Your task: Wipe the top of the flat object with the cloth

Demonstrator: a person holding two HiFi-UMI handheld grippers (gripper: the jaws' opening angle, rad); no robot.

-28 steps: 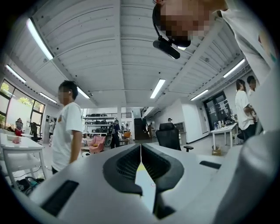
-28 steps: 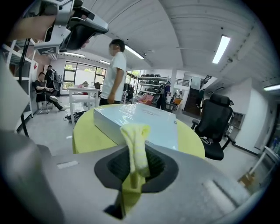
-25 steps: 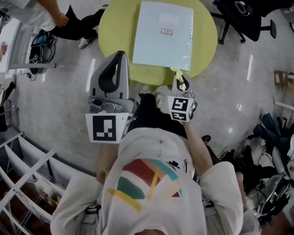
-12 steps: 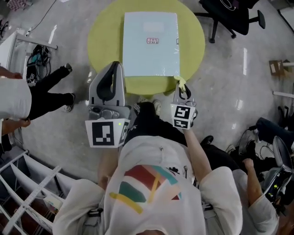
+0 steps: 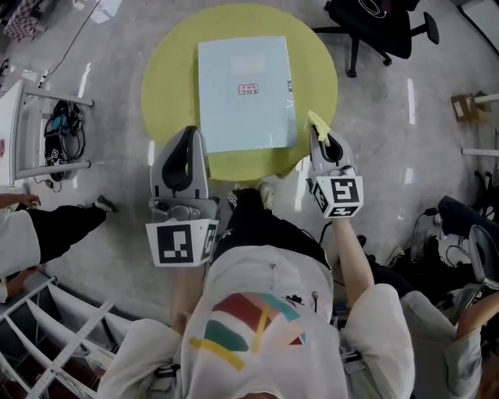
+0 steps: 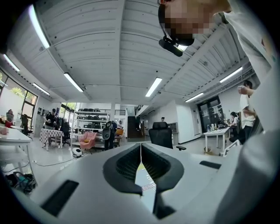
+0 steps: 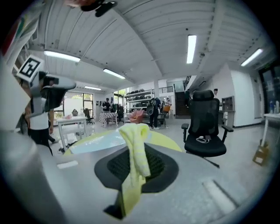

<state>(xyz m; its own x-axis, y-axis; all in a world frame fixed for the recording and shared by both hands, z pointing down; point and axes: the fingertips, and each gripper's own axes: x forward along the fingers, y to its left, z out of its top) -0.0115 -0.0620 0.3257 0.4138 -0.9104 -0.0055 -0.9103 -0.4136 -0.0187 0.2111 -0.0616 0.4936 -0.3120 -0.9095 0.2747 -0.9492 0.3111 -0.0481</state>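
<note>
Cloth (image 7: 134,148) — pale yellow, limp — pinched in right gripper (image 5: 321,134); left gripper (image 5: 186,140) closed, empty.

Flat object (image 5: 243,101) top open, table (image 5: 168,78) free both sides, chair (image 5: 382,19) off far-right.

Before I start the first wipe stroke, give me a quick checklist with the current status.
1. Cloth gripped by right claw: ok, jaws shut on it.
2. Cloth over the flat object: not ok, it sits beside the near right corner.
3. Flat object's top free of loose items: ok.
4. Flat object fully on the table: ok.
5. Left claw off the flat object: ok, shut, empty, beside its near left corner.
6. Cloth touching any surface: cannot tell.
</note>
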